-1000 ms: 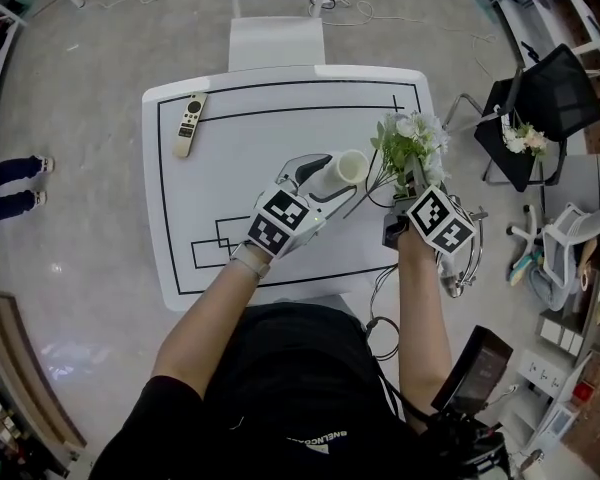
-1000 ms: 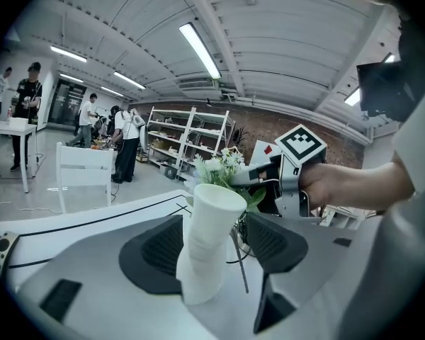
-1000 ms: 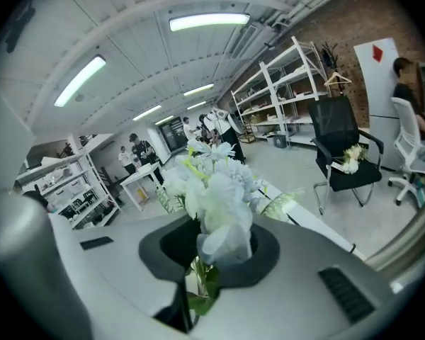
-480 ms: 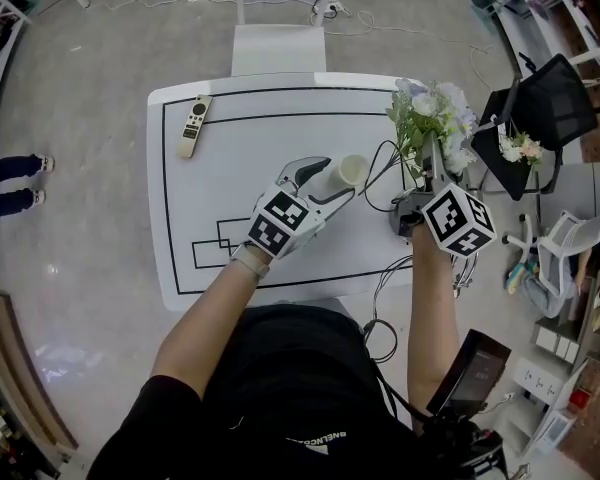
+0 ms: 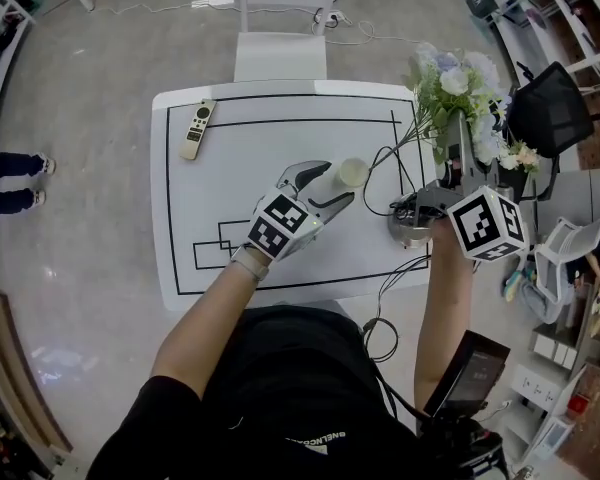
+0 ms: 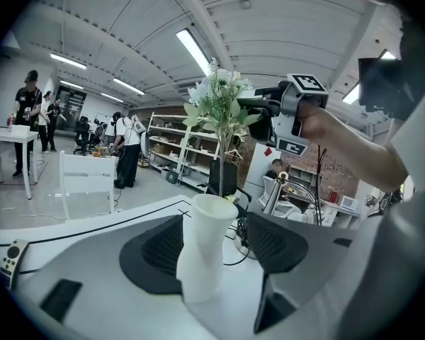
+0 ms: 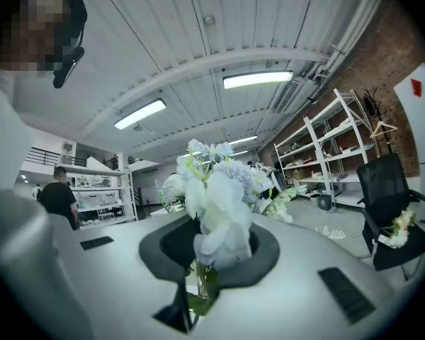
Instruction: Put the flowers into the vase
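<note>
A white vase (image 5: 342,176) stands upright on the white table (image 5: 230,148), and my left gripper (image 5: 320,183) is shut on its narrow waist (image 6: 202,250). My right gripper (image 5: 458,173) is shut on the stems of a bunch of white and pale-blue flowers (image 5: 460,83) with green leaves. It holds the bunch high in the air, right of the vase and above the table's right edge. In the right gripper view the blooms (image 7: 216,190) fill the space between the jaws and the stems (image 7: 198,289) are pinched low down. From the left gripper view, the bunch (image 6: 218,105) shows above and behind the vase mouth.
A remote control (image 5: 196,128) lies at the table's far left corner. Black cables (image 5: 385,183) trail over the table's right side. A white chair (image 5: 280,53) stands beyond the table, a black chair (image 5: 550,108) to the right. A person's legs (image 5: 10,168) are at left.
My right gripper has risen with the flowers and drifted right, away from the table surface. The left gripper and the vase have stayed where they were.
</note>
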Tool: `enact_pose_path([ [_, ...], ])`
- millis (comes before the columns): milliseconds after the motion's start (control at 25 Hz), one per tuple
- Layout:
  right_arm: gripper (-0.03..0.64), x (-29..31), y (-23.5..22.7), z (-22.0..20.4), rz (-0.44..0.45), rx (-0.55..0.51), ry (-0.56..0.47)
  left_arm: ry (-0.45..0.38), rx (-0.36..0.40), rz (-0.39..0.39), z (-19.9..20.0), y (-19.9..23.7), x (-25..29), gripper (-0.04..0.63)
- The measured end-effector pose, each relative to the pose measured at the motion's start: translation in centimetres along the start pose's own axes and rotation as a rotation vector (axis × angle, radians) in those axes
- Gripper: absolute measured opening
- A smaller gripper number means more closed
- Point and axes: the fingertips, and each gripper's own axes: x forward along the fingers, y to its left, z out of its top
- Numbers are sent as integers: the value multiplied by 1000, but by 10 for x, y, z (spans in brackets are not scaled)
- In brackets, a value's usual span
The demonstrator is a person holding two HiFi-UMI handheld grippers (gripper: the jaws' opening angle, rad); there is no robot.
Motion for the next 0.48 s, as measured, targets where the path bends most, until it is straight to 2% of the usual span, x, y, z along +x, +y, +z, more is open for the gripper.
enact_pose_path([
  [480, 58, -4, 31, 24, 88, -15, -63, -10, 8, -2, 3, -8, -7, 270],
])
